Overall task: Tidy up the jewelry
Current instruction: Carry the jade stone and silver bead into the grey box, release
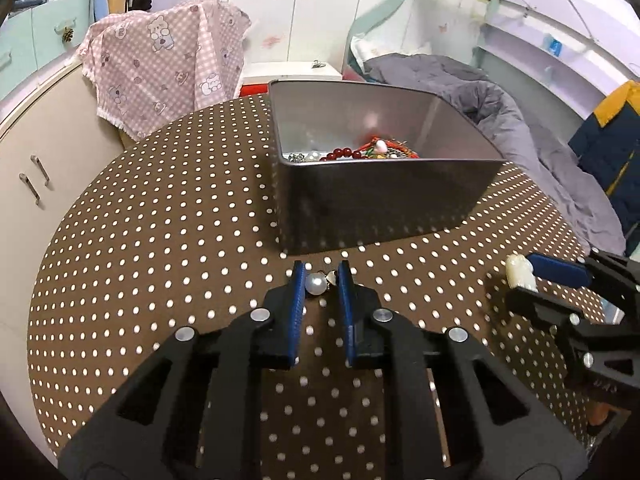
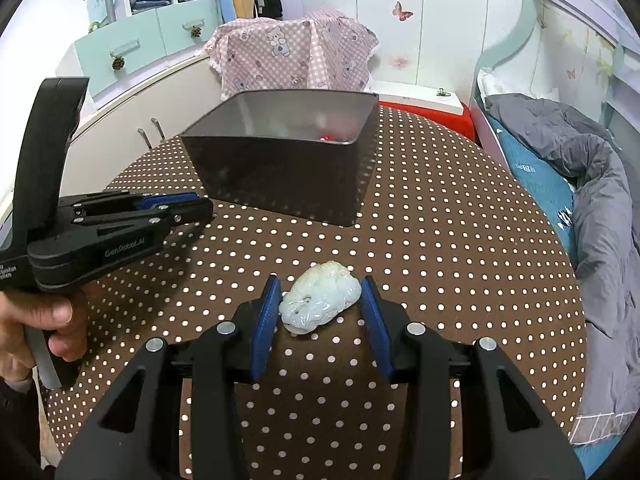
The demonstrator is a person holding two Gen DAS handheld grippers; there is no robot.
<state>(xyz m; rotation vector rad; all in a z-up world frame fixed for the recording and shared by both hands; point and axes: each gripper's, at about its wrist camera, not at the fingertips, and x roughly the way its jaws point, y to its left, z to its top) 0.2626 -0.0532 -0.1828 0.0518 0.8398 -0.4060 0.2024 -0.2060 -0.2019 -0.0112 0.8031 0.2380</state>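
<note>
A dark grey metal box [image 1: 380,200] stands on the brown polka-dot table and holds red beads [image 1: 344,154], pearls and other jewelry. My left gripper [image 1: 322,280] sits low on the table in front of the box, its blue pads either side of a white pearl earring [image 1: 315,283], the left pad touching it, a gap on the right. My right gripper [image 2: 320,300] is open around a pale green carved jade pendant [image 2: 318,298] lying on the table. The pendant also shows in the left wrist view [image 1: 520,272]. The box shows in the right wrist view [image 2: 280,168].
The round table [image 1: 160,240] has a dotted brown cloth. A pink checked cloth [image 1: 168,64] covers something behind it. Beige cabinets [image 1: 40,168] stand to the left, a bed with a grey quilt [image 1: 520,128] to the right. The left gripper's body [image 2: 100,228] and hand are at the left.
</note>
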